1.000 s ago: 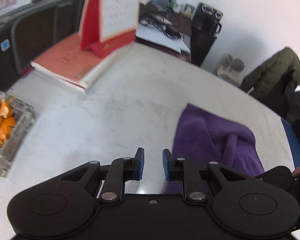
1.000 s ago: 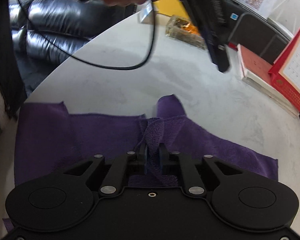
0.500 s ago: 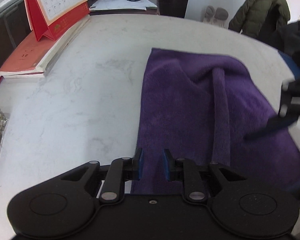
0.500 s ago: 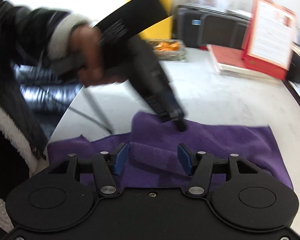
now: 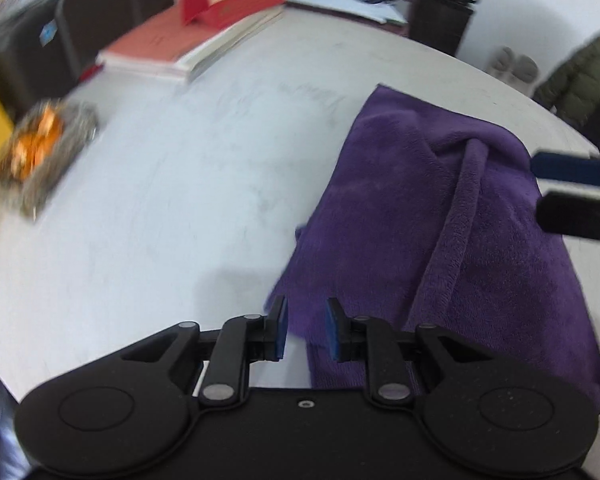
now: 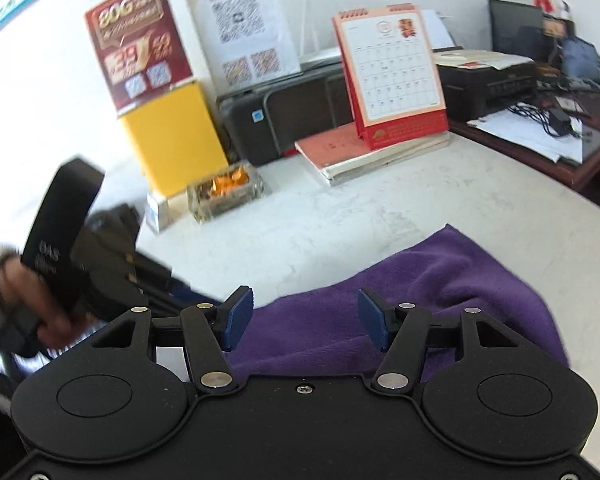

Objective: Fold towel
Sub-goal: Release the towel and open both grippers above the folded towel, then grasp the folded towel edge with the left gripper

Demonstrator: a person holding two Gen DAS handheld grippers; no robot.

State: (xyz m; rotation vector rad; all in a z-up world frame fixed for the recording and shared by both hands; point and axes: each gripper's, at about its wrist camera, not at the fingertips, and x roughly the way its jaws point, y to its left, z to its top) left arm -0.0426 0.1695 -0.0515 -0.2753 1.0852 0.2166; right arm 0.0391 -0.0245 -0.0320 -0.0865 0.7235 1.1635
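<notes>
Lying along the table's [image 5: 172, 208] right edge, the purple towel [image 5: 420, 216] runs lengthwise away from the left claw [image 5: 304, 330], whose narrowly parted pads straddle its near left corner without pinching, so this claw looks nearer to the next grab. The right claw [image 6: 306, 318], whose jaws have just been opening, stands spread and empty above the towel's middle, a raised ridge running along the cloth.
</notes>
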